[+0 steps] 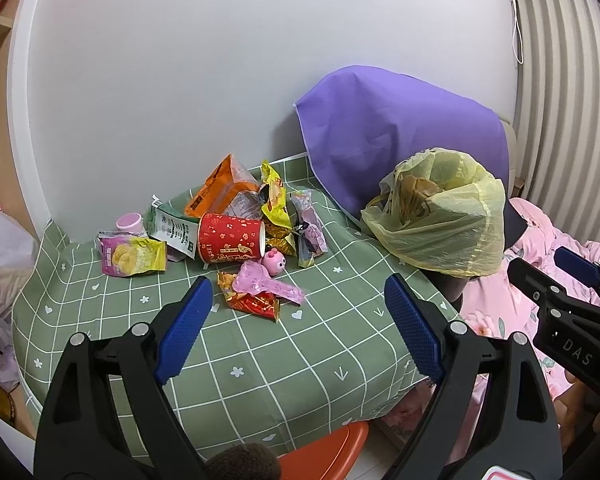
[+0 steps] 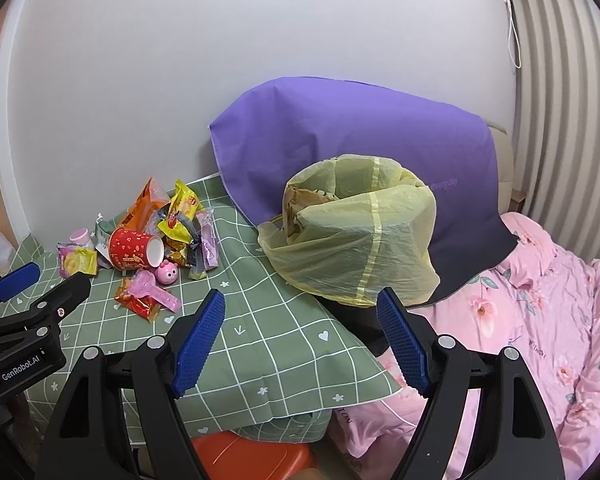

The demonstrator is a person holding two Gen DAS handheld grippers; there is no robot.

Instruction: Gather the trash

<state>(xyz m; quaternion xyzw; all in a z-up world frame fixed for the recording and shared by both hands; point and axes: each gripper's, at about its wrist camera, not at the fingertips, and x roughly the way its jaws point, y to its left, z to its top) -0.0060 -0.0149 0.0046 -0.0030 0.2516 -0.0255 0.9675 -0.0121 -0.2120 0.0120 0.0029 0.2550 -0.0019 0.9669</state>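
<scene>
A heap of trash lies on the green checked tablecloth [image 1: 260, 360]: a red paper cup [image 1: 230, 238] on its side, an orange bag [image 1: 220, 188], yellow wrappers [image 1: 276, 196], a pink snack packet [image 1: 132, 256], a red wrapper [image 1: 256, 302] and pink toy pieces [image 1: 268, 286]. A bin lined with a yellow bag [image 1: 440, 216] stands to the right; it also shows in the right wrist view [image 2: 352, 236]. My left gripper [image 1: 300, 324] is open and empty, short of the heap. My right gripper [image 2: 300, 340] is open and empty, before the bin.
A purple cloth [image 2: 360, 136] drapes behind the bin against the white wall. A pink flowered quilt [image 2: 540, 320] lies to the right. An orange stool [image 2: 252, 456] sits under the table's front edge. A small pink cup [image 1: 129, 222] stands at the heap's left.
</scene>
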